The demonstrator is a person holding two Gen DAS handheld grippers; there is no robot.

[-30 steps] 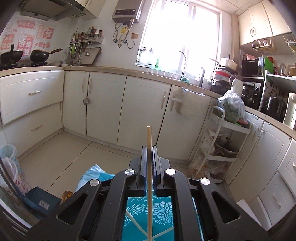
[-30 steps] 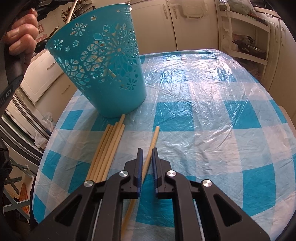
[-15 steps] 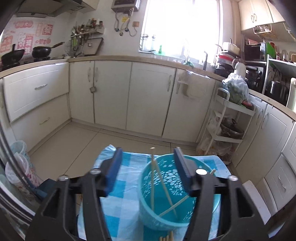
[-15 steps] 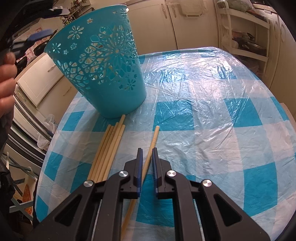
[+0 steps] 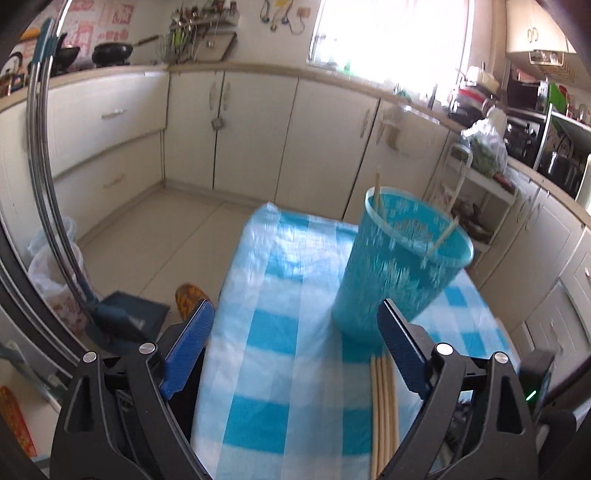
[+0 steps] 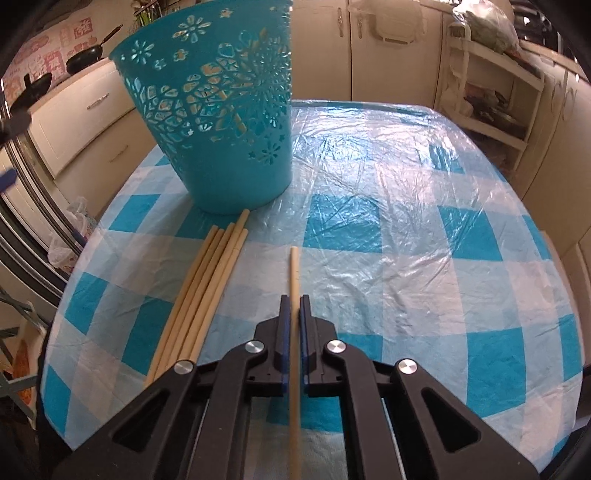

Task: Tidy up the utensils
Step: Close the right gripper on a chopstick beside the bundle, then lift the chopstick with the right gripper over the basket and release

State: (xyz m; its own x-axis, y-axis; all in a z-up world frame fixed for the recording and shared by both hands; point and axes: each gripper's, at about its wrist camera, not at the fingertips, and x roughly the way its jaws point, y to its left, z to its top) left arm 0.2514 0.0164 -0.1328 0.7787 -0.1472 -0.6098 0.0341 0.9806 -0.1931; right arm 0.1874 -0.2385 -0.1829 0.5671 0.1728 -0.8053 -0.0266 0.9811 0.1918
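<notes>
The desk (image 6: 424,206), under a blue-checked cloth, carries a teal basket (image 6: 221,122) that already holds at least two chopsticks (image 5: 378,195), so the sorting looks partly done. A bundle of five or so chopsticks (image 6: 203,288) lies just before the basket, waiting. The right hand-held gripper (image 6: 294,325) pinches a single chopstick (image 6: 294,273) above the cloth; the left hand-held gripper (image 5: 295,332) is spread wide, holding nothing.

Blue-checked table (image 6: 406,229) under clear plastic; teal basket (image 6: 221,122) standing on it; loose chopsticks (image 6: 201,291) just beside.

pink wall stickers (image 5: 92,33), characters unreadable
</notes>
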